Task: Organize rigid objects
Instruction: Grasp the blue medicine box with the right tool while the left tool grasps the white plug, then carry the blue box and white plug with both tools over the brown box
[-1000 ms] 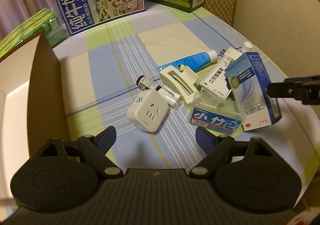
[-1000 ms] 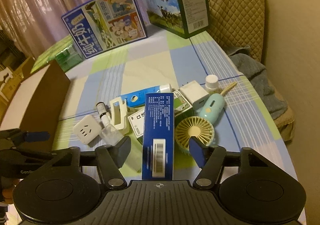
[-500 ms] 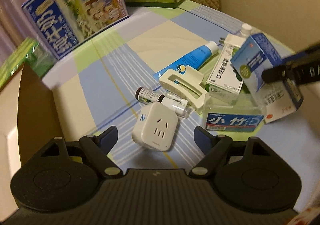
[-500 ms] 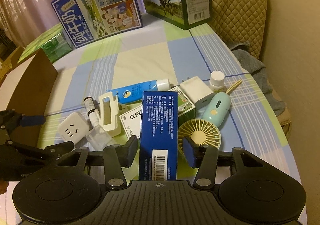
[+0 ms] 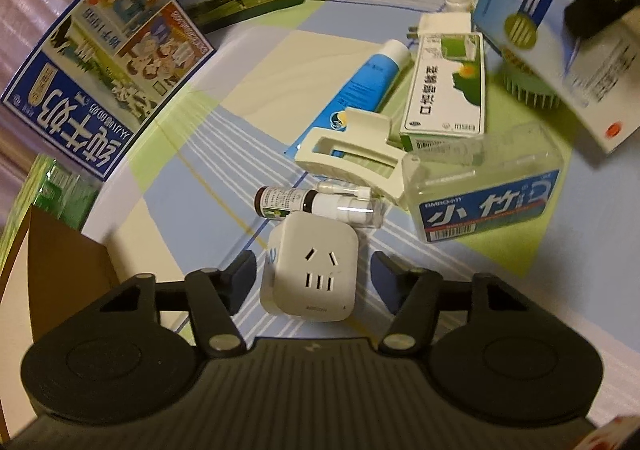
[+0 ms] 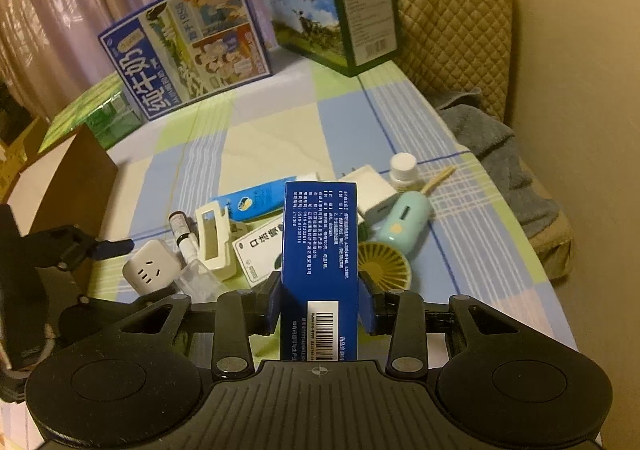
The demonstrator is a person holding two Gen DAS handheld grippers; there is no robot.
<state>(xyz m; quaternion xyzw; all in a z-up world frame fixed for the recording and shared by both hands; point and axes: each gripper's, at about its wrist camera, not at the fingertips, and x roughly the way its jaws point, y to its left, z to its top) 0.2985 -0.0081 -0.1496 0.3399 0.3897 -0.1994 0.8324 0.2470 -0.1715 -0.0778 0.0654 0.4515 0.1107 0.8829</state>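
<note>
My right gripper (image 6: 320,308) is shut on a blue medicine box (image 6: 318,250) and holds it above the pile; the box also shows in the left wrist view (image 5: 552,25). My left gripper (image 5: 312,276) is open, its fingers on either side of a white plug adapter (image 5: 310,276), apart from its sides; the adapter also shows in the right wrist view (image 6: 150,270). Beyond the adapter lie a small brown vial (image 5: 284,201), a cream clip (image 5: 352,153), a clear floss box (image 5: 484,185), a white-green box (image 5: 448,89) and a blue tube (image 5: 368,85).
A brown cardboard box (image 6: 68,177) stands at the left. Two milk cartons (image 6: 188,45) (image 6: 340,9) stand at the far end. A mint hand fan (image 6: 400,230), a white charger (image 6: 372,193) and a small white bottle (image 6: 404,169) lie at the right. A cushion and a towel (image 6: 500,145) lie beyond the right edge.
My left gripper has moved forward and down, so the adapter now sits between its fingers. My right gripper has closed on the blue box and lifted it.
</note>
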